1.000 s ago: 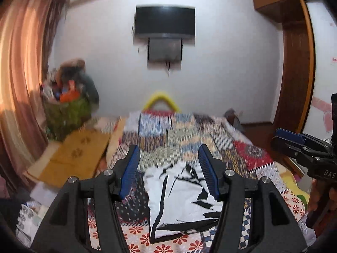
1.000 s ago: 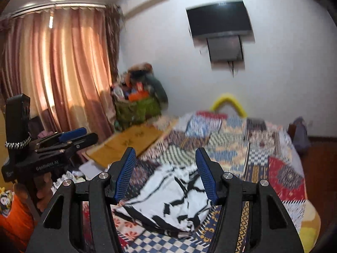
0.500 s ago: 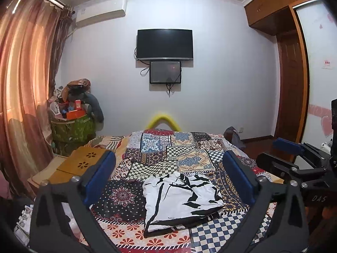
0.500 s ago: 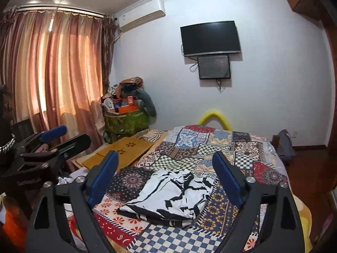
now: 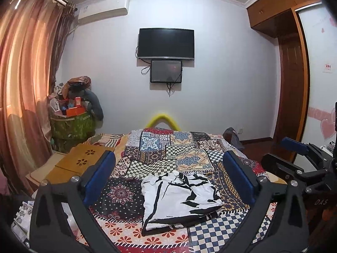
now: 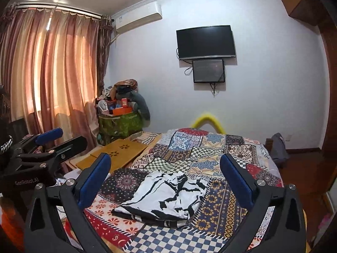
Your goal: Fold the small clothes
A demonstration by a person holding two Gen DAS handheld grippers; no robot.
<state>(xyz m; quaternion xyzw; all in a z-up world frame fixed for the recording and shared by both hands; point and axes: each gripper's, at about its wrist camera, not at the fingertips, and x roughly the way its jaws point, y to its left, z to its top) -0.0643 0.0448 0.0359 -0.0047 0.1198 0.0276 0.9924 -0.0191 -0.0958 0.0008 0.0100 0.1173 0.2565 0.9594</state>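
Garment folded, one, two gripper units open-jawed

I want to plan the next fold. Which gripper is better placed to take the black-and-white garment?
Left, slightly: the garment lies centred between the open left gripper; the right gripper sees it more obliquely.

White, black-streaked garment on multicoloured patchwork bedspread
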